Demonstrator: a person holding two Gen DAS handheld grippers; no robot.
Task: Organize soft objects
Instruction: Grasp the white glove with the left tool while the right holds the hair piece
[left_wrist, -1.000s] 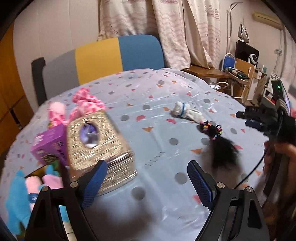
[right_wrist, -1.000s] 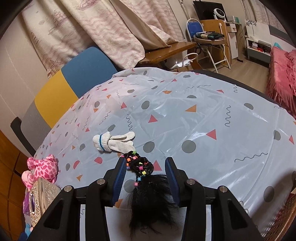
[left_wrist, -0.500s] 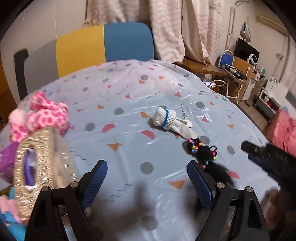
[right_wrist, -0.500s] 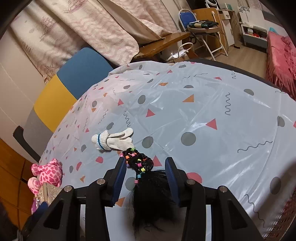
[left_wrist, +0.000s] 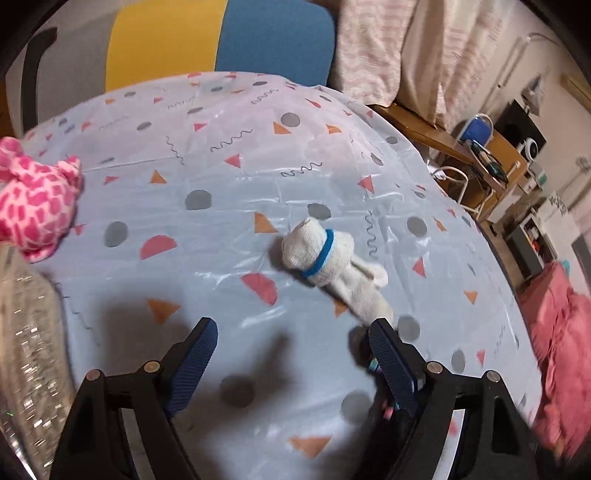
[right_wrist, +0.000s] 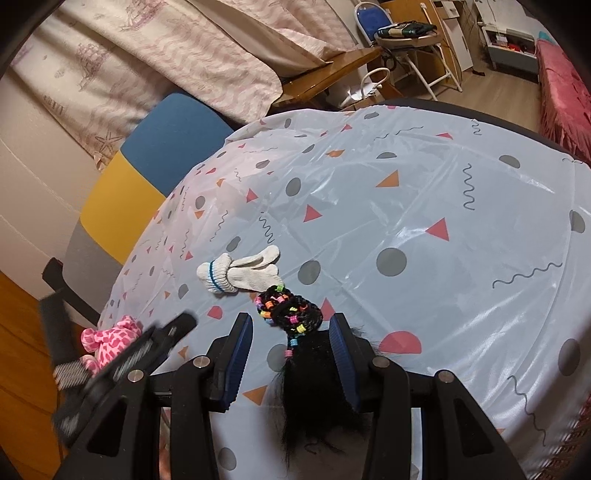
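A rolled white glove pair with a blue band (left_wrist: 325, 258) lies on the patterned tablecloth (left_wrist: 221, 177), just ahead and right of my open, empty left gripper (left_wrist: 293, 350). The gloves also show in the right wrist view (right_wrist: 236, 271). A black hairpiece with coloured beads (right_wrist: 295, 343) lies between the open fingers of my right gripper (right_wrist: 291, 350); its jaws stand apart from it. The left gripper appears blurred at the lower left of the right wrist view (right_wrist: 122, 365). A pink spotted plush (left_wrist: 33, 206) sits at the table's left.
A glittery tissue box (left_wrist: 26, 350) stands at the left edge, beside the plush. A chair with yellow and blue back (left_wrist: 221, 40) is behind the table. A pink bed (left_wrist: 565, 350) and a wooden desk (left_wrist: 461, 144) are to the right, beyond the table edge.
My left gripper has swung right and forward, away from the tissue box, toward the white gloves. My right gripper has stayed around the black hairpiece, still open.
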